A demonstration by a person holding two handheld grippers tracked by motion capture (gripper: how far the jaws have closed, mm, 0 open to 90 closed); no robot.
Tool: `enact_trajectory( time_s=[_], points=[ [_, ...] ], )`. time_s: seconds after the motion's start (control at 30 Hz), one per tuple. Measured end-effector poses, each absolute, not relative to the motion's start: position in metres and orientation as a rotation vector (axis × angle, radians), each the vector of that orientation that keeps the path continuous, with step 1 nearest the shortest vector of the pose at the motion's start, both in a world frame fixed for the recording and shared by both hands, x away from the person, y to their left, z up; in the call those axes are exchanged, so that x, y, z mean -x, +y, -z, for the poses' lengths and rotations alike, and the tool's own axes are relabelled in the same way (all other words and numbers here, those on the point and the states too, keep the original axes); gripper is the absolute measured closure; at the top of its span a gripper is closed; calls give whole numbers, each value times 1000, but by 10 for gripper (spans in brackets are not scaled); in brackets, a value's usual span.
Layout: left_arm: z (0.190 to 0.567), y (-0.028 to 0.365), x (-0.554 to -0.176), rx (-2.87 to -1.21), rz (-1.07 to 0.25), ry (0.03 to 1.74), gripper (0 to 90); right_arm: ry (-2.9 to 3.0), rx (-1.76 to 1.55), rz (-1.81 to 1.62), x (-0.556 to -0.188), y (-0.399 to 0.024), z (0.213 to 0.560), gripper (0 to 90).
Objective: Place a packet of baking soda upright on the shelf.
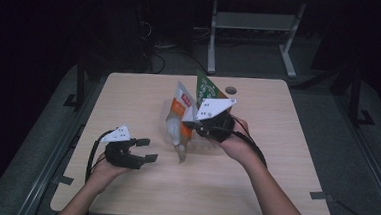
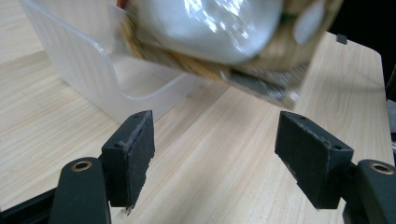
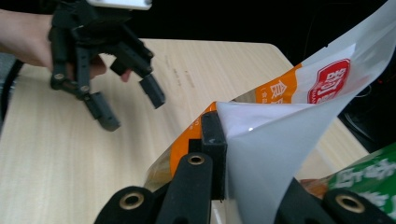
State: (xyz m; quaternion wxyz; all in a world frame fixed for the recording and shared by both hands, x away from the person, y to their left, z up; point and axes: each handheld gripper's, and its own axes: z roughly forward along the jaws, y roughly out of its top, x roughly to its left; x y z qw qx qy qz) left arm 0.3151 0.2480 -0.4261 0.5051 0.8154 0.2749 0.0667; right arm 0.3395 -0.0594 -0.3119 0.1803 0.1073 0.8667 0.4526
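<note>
Near centre of table [image 1: 254, 181], just left of the green packet [image 1: 207, 88]: item 1, orange-and-white snack bag [image 1: 180, 119], held up off the tabletop, hanging tilted w/ its lower end pointing down toward the wood. R gripper [image 1: 193, 125] is clamped on the bag's upper edge; R gripper view shows the black jaws pinched tight on the white film [image 3: 280, 154], orange print beside them. Item 2, L gripper [image 1: 146, 150], sits well left of the bag and low, close to the tabletop; jaws spread wide, nothing between them, bare wood showing in the gap. Item 3, clear plastic bin [image 2: 93, 70], seen in L gripper view just behind the bag's shiny underside [image 2: 210, 32]; bag hangs in front of and above its cut-out wall, not inside as far as can be told. Item 4, green packet, stands upright behind R gripper, touching or nearly so – can't tell which. Status, est.: pick-up done, bag lifted and carried by R alone. Left to do, prob.: placing the bag (likely into the clear bin) and letting go; green packet not yet handled by L.
</note>
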Motion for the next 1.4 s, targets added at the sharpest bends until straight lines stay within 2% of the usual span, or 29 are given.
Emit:
enact_trajectory(
  time_s=[0.33, 0.83, 1.4],
  points=[
    [427, 246, -316, -1962, -147, 668, 281, 2451, -318, -1174, -370, -47, 298, 900],
    [427, 245, -316, -1963, -142, 656, 281, 2463, -311, -976, -398, -21, 303, 900],
    [428, 243, -316, -1969, -133, 651, 282, 2426, -354, -868, -402, -8, 320, 900]
  ],
)
